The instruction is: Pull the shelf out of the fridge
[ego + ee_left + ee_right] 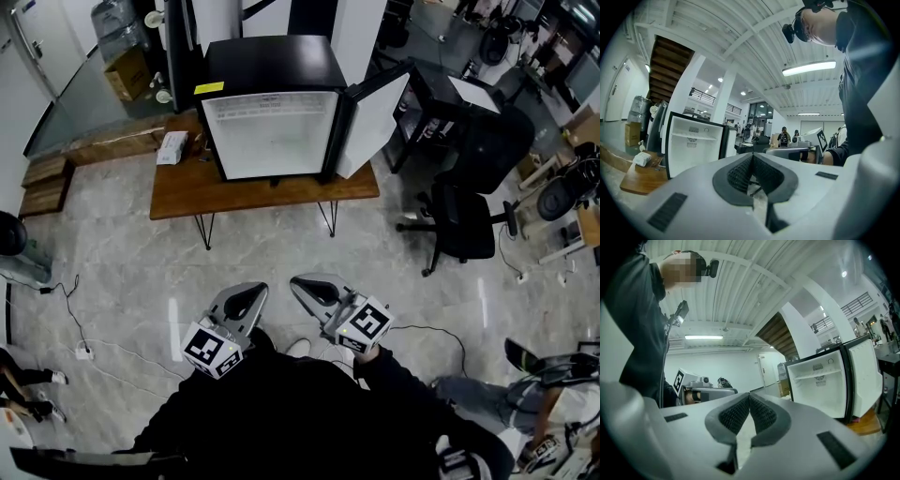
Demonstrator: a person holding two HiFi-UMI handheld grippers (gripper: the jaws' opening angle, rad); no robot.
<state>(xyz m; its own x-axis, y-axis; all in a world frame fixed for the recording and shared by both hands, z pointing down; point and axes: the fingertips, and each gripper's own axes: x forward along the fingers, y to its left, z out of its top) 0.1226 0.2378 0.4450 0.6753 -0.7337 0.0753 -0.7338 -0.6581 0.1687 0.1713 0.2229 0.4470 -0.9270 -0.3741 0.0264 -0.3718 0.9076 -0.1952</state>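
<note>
— Where is the fridge to be found?
— The fridge (272,122) is set on a wooden counter (267,199) in the upper middle of the head view. Its door (375,120) is swung open toward the right of the frame, and the white inside is turned toward the camera.

— And the shelf?
— The shelf (696,137) is seen in the left gripper view as a thin white ledge. It runs across the upper part of the fridge's inside, left of the middle of that frame. It is seated inside the fridge and touched by neither gripper. In the head view it cannot be made out against the white walls.

— How are the grippers placed?
— The left gripper (251,291) and the right gripper (302,281) are held side by side in the lower middle of the head view. They are over the pale stone floor (281,248), well apart from the counter, and both are pointed toward the fridge.

— What is shown of the jaws?
— In each gripper's own view the jaws are pressed together at their tips. Nothing is held between them on either side.

— What else is seen?
— A small white box (172,147) is laid at the counter's left end. A black office chair (464,220) is stood to the right of the counter. A cardboard box (127,73) is seen at the upper left of the frame.
</note>
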